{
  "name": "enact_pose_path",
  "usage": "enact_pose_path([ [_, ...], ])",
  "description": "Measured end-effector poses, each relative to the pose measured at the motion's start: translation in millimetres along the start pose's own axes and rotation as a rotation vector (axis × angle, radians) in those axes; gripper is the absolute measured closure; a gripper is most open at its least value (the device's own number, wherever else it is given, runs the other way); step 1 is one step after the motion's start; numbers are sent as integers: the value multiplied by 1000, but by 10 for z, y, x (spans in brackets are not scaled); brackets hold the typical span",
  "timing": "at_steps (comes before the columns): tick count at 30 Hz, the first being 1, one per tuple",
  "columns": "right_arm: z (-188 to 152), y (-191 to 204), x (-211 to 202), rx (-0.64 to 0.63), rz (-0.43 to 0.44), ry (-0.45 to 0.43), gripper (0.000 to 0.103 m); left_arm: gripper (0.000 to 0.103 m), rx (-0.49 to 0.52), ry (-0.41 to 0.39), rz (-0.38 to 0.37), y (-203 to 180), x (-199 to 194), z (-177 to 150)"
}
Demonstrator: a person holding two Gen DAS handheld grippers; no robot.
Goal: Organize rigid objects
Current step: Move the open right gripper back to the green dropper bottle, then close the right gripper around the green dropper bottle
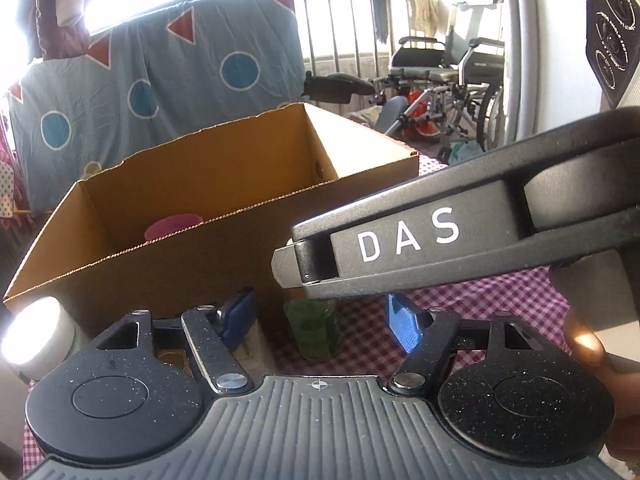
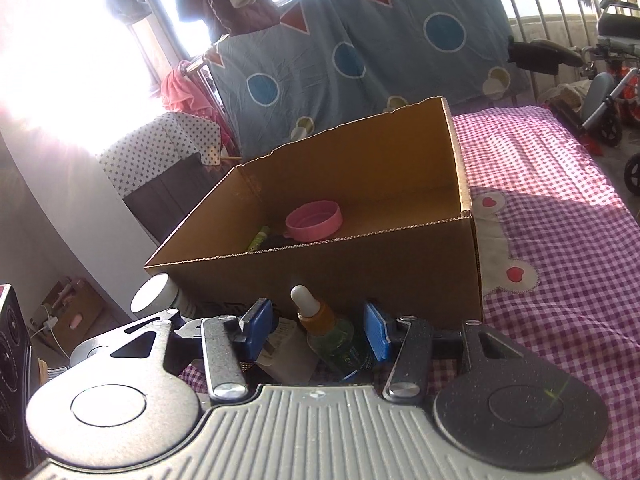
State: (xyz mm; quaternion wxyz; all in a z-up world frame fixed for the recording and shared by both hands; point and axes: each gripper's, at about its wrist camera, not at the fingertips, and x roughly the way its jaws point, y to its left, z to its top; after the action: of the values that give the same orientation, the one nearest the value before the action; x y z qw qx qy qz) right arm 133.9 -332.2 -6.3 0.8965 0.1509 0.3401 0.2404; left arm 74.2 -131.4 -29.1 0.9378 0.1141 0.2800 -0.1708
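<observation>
Dropper bottle (image 2: 334,330) upright, bulb tilted up-left

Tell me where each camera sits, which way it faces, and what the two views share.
Left wrist: on the left gripper, facing the cardboard box; own blue jaws, a fingertip and the right gripper crossing show.
Right wrist: on the right gripper, facing into the box; own jaws straddle the dropper bottle.
Shared: box, bottle, pink cup, checked cloth.

Harsh window (image 2: 60,52) backlight w/ blown-out glare, fisheye edge warp, hard shadows on bedspread (image 2: 560,208).
</observation>
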Motion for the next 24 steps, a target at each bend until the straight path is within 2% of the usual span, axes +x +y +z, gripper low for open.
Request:
enact_pose_path([
  [2,10,-46,61,7,4,14,56,39,-7,5,-4,12,19,8],
  [7,18,-139,152,22,36,40,58,50,-10,19,6,16,57,-4],
  [9,12,-150,170,23,49,43,62,64,-30,34,4,32,102,-1],
  [12,1,-154,198,21,65,48,68,71,-52,46,9,53,137,-13],
  [14,-9,-145,186,8,61,40,69,71,-76,49,0,90,152,-22],
  [16,-14,-114,158,-11,55,28,77,72,-91,47,-9,91,144,-23],
  [24,-28,-86,54,-19,16,30,77,72,-104,51,-61,39,147,3],
])
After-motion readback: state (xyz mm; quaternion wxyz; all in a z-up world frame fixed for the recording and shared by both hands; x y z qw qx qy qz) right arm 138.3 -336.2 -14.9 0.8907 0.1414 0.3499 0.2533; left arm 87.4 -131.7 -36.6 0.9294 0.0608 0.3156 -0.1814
